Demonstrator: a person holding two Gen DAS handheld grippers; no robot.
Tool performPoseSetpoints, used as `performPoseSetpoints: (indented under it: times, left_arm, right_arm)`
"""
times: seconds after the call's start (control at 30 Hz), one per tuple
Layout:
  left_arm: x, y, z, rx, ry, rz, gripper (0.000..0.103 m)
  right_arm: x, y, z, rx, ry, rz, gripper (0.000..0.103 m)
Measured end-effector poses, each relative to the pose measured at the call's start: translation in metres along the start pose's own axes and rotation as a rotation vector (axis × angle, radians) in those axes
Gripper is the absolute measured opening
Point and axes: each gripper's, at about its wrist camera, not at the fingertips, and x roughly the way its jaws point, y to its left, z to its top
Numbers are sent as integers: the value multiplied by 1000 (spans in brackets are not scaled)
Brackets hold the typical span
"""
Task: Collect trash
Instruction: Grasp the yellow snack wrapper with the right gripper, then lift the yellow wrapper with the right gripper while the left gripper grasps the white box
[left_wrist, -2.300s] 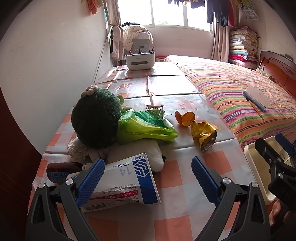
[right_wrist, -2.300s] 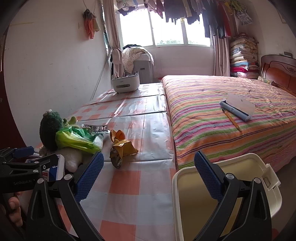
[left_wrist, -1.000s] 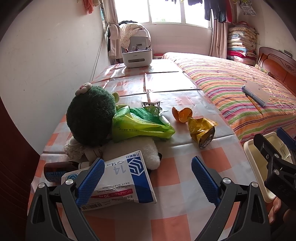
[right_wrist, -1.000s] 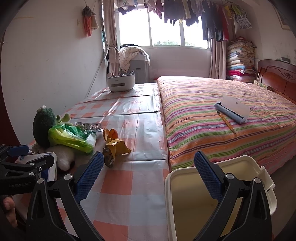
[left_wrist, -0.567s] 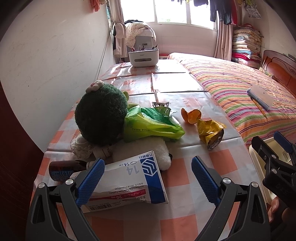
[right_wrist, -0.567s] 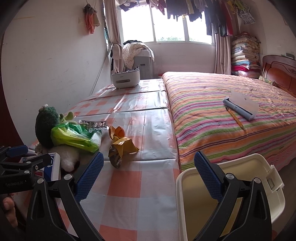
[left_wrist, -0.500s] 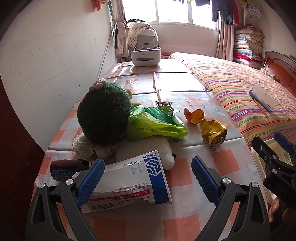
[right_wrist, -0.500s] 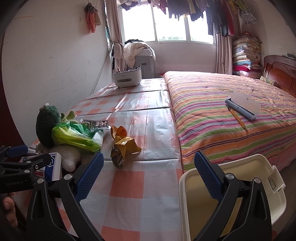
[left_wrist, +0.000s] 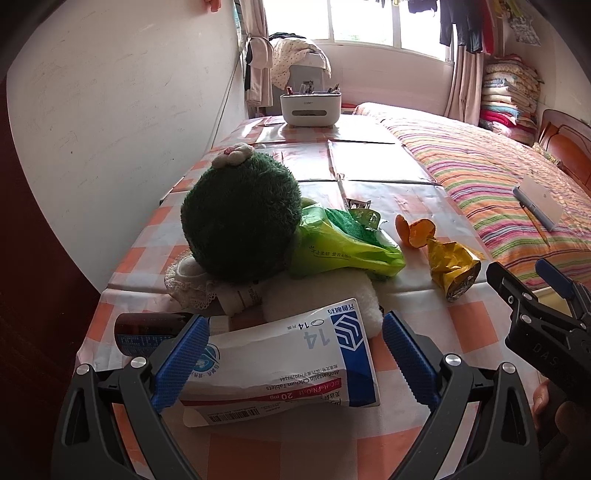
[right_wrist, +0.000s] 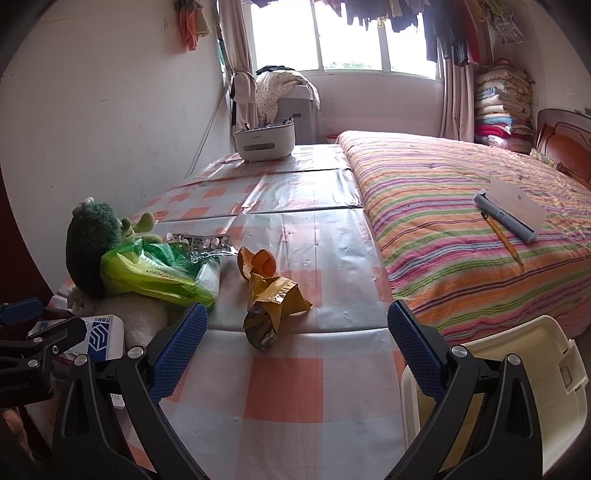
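Note:
My left gripper is open, its blue pads on either side of a white and blue medicine box lying on the checked table. Behind the box lie a green plastic bag, an orange peel and a crumpled yellow wrapper. My right gripper is open and holds nothing, just short of the yellow wrapper and orange peel. A silver blister pack rests on the green bag. The cream bin stands at the table's right edge.
A green plush toy lies against the bag, with a dark bottle beside the box. A white organiser stands at the table's far end. The striped bed carries a grey case and a pencil. A wall runs along the left.
Both grippers have moved forward towards the trash. The medicine box now lies between my left pads, and the yellow wrapper looms larger in the right view.

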Motion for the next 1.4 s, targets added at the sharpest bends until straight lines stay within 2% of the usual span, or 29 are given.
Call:
performPoseSetpoints:
  times: [0.27,0.43,0.5,0.63,0.77,0.83,0.9,0.93,1.07,1.1,1.13,1.17,1.4]
  left_arm:
    - [-1,39,6,-57,10,10,92]
    - [-1,75,8,-78,29,-20,92]
    - [-1,85,7,-84,43,-64,92]
    - [2,92,2,-49,84,-210,92]
    - [6,88,-5,5,111,-264,92]
    - [8,85,-9,36,133,-306,92]
    - [10,85,-12,42,148,-327,92]
    - [12,85,-14,38,158,-333,92]
    - [20,89,-19,-18,205,-394,92]
    - [23,90,-20,-38,221,-417,92]
    - [25,89,-21,-55,237,-434,92]
    - [27,89,-22,-68,245,-448,92]
    - [36,78,-24,-107,257,-512,92]
  right_arm:
    - [32,11,7,3,79,-1,97]
    - [48,16,9,5,120,-7,97]
    - [54,19,10,-1,133,-13,97]
    - [66,17,12,26,172,3,96]
    - [77,14,13,50,211,16,95]
    - [80,15,13,43,222,19,86]
    - [85,15,12,43,245,33,71]
    - [87,14,12,50,259,41,68]
    - [93,11,9,70,298,80,32]
    - [94,11,9,72,304,91,26]
    - [95,11,8,74,308,99,24]
    - [95,11,8,75,309,111,17]
    - [92,10,9,87,291,149,12]
